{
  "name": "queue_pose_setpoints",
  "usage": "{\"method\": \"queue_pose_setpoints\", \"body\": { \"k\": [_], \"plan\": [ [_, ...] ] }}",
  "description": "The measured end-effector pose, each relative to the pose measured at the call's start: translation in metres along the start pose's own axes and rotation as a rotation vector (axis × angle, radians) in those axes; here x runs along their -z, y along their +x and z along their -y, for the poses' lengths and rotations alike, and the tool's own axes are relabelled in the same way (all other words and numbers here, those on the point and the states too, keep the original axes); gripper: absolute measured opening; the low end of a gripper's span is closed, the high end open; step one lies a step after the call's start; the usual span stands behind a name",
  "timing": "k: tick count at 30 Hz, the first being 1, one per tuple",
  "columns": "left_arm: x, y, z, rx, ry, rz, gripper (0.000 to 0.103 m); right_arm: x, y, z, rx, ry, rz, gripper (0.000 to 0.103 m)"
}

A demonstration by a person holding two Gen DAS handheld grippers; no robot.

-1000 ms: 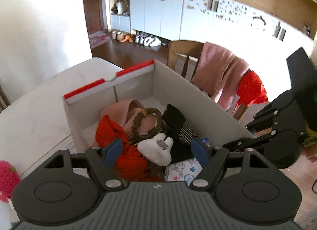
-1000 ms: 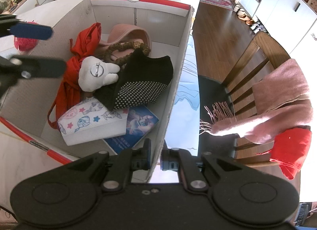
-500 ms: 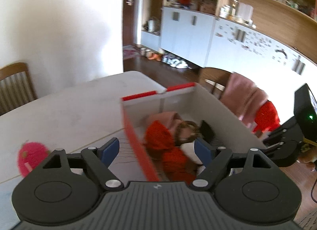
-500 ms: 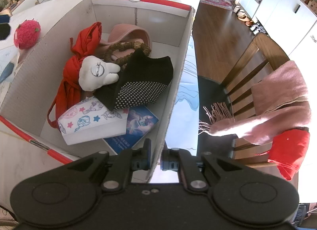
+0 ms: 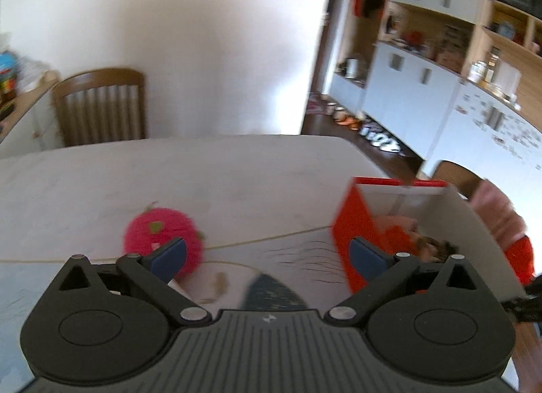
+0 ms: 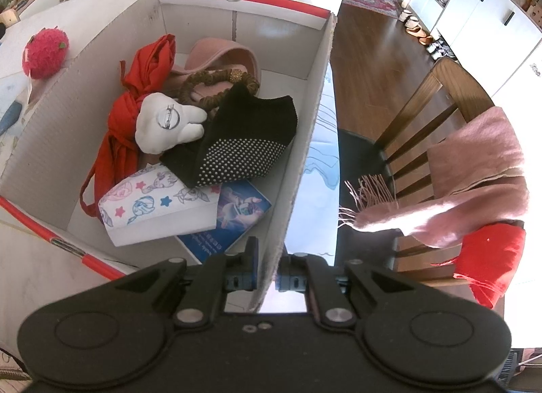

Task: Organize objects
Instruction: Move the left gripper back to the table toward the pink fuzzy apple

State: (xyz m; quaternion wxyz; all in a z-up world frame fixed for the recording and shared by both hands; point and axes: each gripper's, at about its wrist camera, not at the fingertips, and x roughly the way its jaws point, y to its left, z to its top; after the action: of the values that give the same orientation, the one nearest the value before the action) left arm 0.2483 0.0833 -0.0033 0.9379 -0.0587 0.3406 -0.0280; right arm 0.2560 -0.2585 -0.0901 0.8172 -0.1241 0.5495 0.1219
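A white cardboard box (image 6: 306, 115) with red edges stands on the table and holds a red cloth (image 6: 130, 112), a white plush toy (image 6: 166, 125), a black dotted sock (image 6: 244, 142), a pink item, a patterned pouch and a blue booklet. My right gripper (image 6: 266, 276) is shut on the box's right wall. A fuzzy pink strawberry toy (image 5: 159, 235) lies on the table left of the box (image 5: 355, 223); it also shows in the right wrist view (image 6: 45, 49). My left gripper (image 5: 267, 256) is open and empty, its left finger just in front of the toy.
A wooden chair (image 6: 440, 115) with a pink scarf (image 6: 474, 173) and a red cloth stands right of the table. Another chair (image 5: 101, 105) stands at the far side by the wall. White cabinets (image 5: 423, 95) line the room's right side.
My left gripper has swung left, from above the box's contents to over the table by the strawberry toy. The right gripper keeps its hold on the box wall.
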Motion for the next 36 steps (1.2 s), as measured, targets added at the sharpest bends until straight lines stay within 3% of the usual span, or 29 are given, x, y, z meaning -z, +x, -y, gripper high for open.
{"method": "queue_pose_setpoints", "body": {
  "k": [6, 12, 16, 26, 36],
  "plan": [
    [-0.001, 0.028, -0.025, -0.11, 0.051, 0.001, 0.103, 0.0, -0.001, 0.0, 0.004, 0.005, -0.005, 0.009],
    [-0.007, 0.064, -0.05, -0.096, 0.03, -0.077, 0.103, -0.001, 0.002, -0.001, 0.009, 0.018, -0.012, 0.01],
    [-0.009, 0.087, -0.061, -0.15, 0.027, -0.116, 0.103, -0.001, 0.002, -0.001, 0.013, 0.028, -0.016, 0.01],
    [-0.008, 0.135, -0.078, -0.177, 0.003, -0.245, 0.103, -0.003, 0.005, -0.002, 0.021, 0.037, -0.033, 0.01],
    [0.003, 0.15, -0.088, -0.205, -0.064, -0.264, 0.103, -0.003, 0.007, 0.0, 0.028, 0.042, -0.045, 0.009]
  ]
}}
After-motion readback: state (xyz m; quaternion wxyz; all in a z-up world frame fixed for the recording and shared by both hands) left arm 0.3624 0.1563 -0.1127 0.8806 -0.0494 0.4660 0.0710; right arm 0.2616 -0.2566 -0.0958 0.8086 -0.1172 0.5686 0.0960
